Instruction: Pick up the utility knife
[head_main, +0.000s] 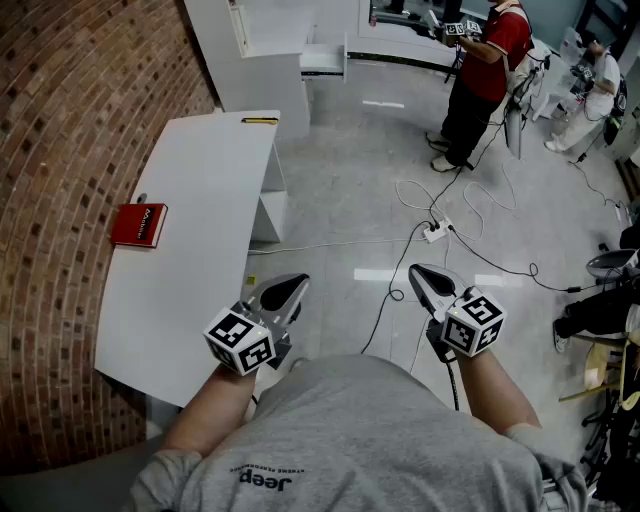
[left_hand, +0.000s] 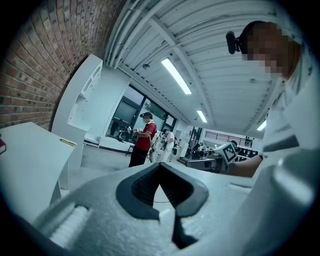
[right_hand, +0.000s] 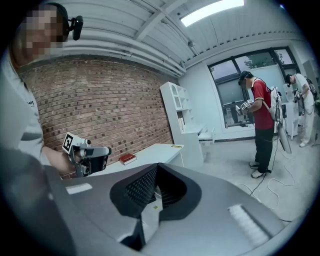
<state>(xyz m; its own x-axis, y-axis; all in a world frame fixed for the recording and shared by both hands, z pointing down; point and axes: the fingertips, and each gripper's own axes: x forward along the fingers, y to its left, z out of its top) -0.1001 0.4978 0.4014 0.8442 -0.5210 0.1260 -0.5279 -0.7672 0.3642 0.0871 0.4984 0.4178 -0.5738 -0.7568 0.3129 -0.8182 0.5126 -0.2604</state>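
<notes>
One yellow utility knife (head_main: 260, 120) shows only faintly at the table (head_main: 190, 220) end.

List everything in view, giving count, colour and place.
table: one, white, along the brick wall
brick wall: one, red-brown, left
book: one, red, table's wall-side edge
utility knife: one, yellow and black, table's far end
shelf unit: one, white, beyond the table
power strip: one, white, floor
cables: several, black and white, floor
bystanders: two, one in red, one in white, far right
left hand-held gripper: one, grey, shut, empty
right hand-held gripper: one, grey, shut, empty
</notes>
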